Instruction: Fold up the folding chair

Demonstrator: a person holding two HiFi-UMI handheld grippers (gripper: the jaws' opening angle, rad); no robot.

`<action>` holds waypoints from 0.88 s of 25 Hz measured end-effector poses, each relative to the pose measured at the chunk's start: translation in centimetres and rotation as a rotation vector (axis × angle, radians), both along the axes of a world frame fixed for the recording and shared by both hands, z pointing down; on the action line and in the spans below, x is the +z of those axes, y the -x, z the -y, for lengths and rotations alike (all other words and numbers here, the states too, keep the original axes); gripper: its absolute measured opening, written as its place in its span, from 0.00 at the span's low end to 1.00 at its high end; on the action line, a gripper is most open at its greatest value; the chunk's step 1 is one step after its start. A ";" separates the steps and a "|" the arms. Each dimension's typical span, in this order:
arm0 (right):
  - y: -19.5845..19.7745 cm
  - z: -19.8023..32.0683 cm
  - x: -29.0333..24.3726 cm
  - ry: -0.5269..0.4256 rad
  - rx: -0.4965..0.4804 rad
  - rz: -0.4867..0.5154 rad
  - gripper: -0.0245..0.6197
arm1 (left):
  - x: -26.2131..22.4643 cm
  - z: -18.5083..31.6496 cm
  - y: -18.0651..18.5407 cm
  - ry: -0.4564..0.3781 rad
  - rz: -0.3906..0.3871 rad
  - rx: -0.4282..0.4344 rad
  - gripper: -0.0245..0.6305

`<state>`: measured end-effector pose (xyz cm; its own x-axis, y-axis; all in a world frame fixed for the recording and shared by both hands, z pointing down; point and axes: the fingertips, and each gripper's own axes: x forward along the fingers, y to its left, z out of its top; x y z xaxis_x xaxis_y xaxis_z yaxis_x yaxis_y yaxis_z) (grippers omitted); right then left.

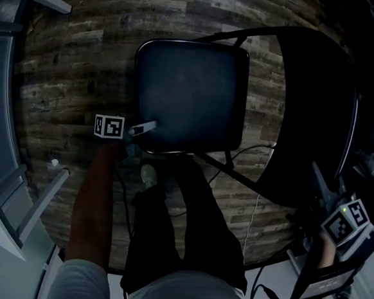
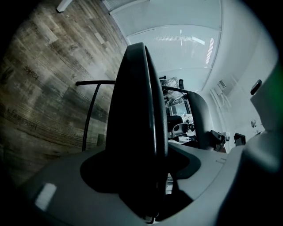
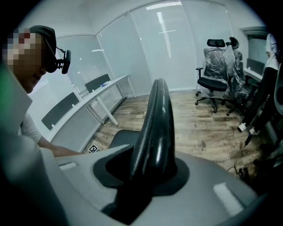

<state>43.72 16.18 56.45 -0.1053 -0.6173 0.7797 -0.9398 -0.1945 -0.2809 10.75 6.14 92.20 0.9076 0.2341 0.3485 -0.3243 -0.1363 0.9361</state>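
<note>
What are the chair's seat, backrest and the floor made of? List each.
The seat: probably padded vinyl, black, satin sheen, rounded piped edge. The backrest: likely moulded plastic or painted metal, glossy highlights. The floor: wood-look planks, matte, maybe laminate.

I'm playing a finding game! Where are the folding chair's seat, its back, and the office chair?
chair seat (image 1: 192,81), head view, middle of the cushion.
chair back (image 1: 312,117), head view, middle of its dark panel.
office chair (image 3: 213,64), right gripper view, its plastic-wrapped backrest.
</note>
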 end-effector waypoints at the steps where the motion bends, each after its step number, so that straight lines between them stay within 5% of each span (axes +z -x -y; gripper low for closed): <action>1: -0.2 -0.2 -0.5 -0.002 -0.014 -0.011 0.22 | -0.7 -0.2 -0.3 0.002 -0.006 -0.002 0.51; 9: 1.0 -0.1 -4.0 0.001 0.035 0.004 0.18 | -6.1 -1.5 -2.8 0.007 -0.035 0.010 0.41; 22: 0.8 -0.6 -7.5 0.001 -0.028 -0.113 0.18 | -13.6 -3.8 -7.1 0.006 -0.046 0.048 0.32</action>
<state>42.96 16.80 48.97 -0.0340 -0.6148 0.7880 -0.9704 -0.1683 -0.1731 17.81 9.98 78.62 0.9103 0.2792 0.3056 -0.2746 -0.1452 0.9505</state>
